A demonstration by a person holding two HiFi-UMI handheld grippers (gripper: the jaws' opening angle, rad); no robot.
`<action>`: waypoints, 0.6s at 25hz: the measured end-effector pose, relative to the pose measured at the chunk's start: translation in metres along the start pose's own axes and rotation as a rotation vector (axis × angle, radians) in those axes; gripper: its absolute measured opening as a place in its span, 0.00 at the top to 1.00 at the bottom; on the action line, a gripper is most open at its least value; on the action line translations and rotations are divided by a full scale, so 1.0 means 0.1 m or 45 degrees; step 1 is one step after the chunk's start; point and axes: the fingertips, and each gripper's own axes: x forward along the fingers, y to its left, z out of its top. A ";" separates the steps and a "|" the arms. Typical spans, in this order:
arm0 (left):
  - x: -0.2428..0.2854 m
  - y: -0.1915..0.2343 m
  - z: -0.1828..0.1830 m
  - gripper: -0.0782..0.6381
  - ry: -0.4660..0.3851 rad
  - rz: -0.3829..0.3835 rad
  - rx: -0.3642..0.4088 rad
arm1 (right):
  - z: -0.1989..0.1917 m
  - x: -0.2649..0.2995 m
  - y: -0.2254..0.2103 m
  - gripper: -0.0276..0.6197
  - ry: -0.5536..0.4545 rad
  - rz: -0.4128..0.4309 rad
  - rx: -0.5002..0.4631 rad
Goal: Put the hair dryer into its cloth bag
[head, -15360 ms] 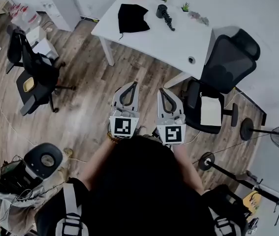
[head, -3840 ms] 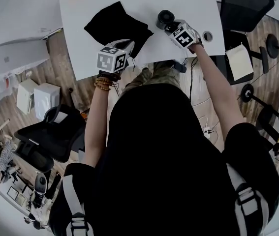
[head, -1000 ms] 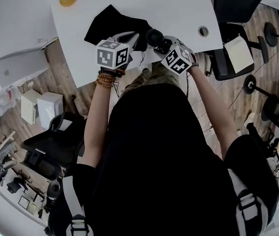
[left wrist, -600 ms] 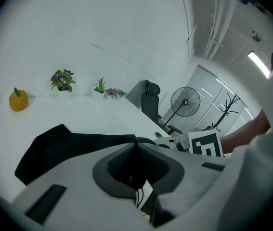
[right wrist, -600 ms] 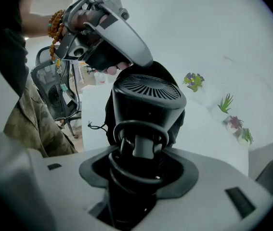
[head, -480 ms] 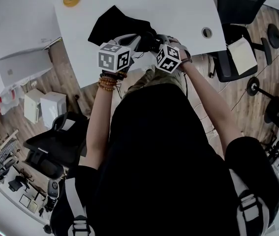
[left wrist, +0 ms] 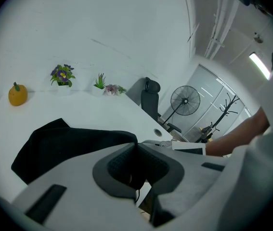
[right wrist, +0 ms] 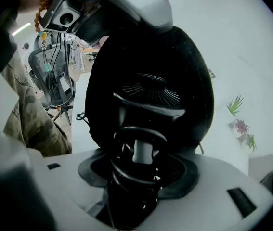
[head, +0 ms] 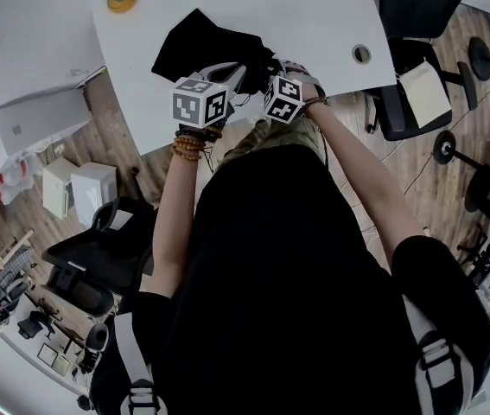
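Hair dryer (right wrist: 143,114) sits head-first in the cloth bag's (head: 197,41) mouth above the table (head: 314,24), with the right tongs (right wrist: 143,165) opening around it. Left tongs (left wrist: 136,146) are closed tight on the bag's rim. Insertion looks nearly done; the next move is probably letting the dryer drop fully inside.

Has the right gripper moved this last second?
Yes. Right gripper went left, away from the cable hole toward the cloth bag; jaws opening round the hair dryer.

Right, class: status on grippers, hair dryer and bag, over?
Left gripper shut on cloth bag, at its edge. Right gripper: fingers opening, hair dryer between them. Dryer's head at bag mouth; nothing blocking.
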 end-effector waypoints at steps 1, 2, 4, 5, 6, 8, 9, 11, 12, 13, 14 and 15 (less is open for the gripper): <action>0.00 0.00 -0.01 0.84 0.001 -0.002 -0.003 | 0.01 -0.01 0.01 0.56 -0.008 0.018 0.005; 0.01 0.00 -0.01 0.84 0.001 -0.003 -0.005 | 0.02 -0.03 0.03 0.55 -0.017 0.040 0.008; 0.00 0.01 -0.03 0.84 0.000 -0.004 -0.009 | 0.02 -0.10 0.03 0.54 -0.031 0.065 0.007; 0.01 0.01 -0.03 0.84 0.001 -0.005 -0.011 | 0.00 -0.14 0.03 0.52 -0.035 0.067 0.010; 0.01 0.01 -0.03 0.84 0.001 -0.006 -0.013 | -0.04 -0.19 0.03 0.52 -0.040 0.069 0.024; 0.02 0.00 -0.03 0.84 0.000 -0.010 -0.013 | -0.14 -0.26 0.03 0.52 -0.066 0.069 0.089; 0.02 -0.01 -0.03 0.84 -0.001 -0.012 -0.012 | -0.18 -0.30 0.02 0.52 -0.082 0.065 0.128; 0.03 -0.02 -0.02 0.84 0.001 -0.019 -0.007 | -0.24 -0.35 0.01 0.52 -0.115 0.062 0.188; 0.03 -0.02 -0.02 0.84 0.003 -0.021 -0.006 | -0.25 -0.38 0.01 0.52 -0.140 0.070 0.217; 0.04 -0.02 -0.02 0.84 0.005 -0.023 -0.005 | -0.24 -0.41 0.02 0.52 -0.172 0.086 0.253; 0.05 -0.02 -0.02 0.84 0.007 -0.023 -0.005 | -0.24 -0.45 0.02 0.52 -0.205 0.105 0.290; 0.05 -0.01 -0.03 0.84 0.008 -0.022 -0.005 | -0.24 -0.49 0.02 0.52 -0.232 0.121 0.318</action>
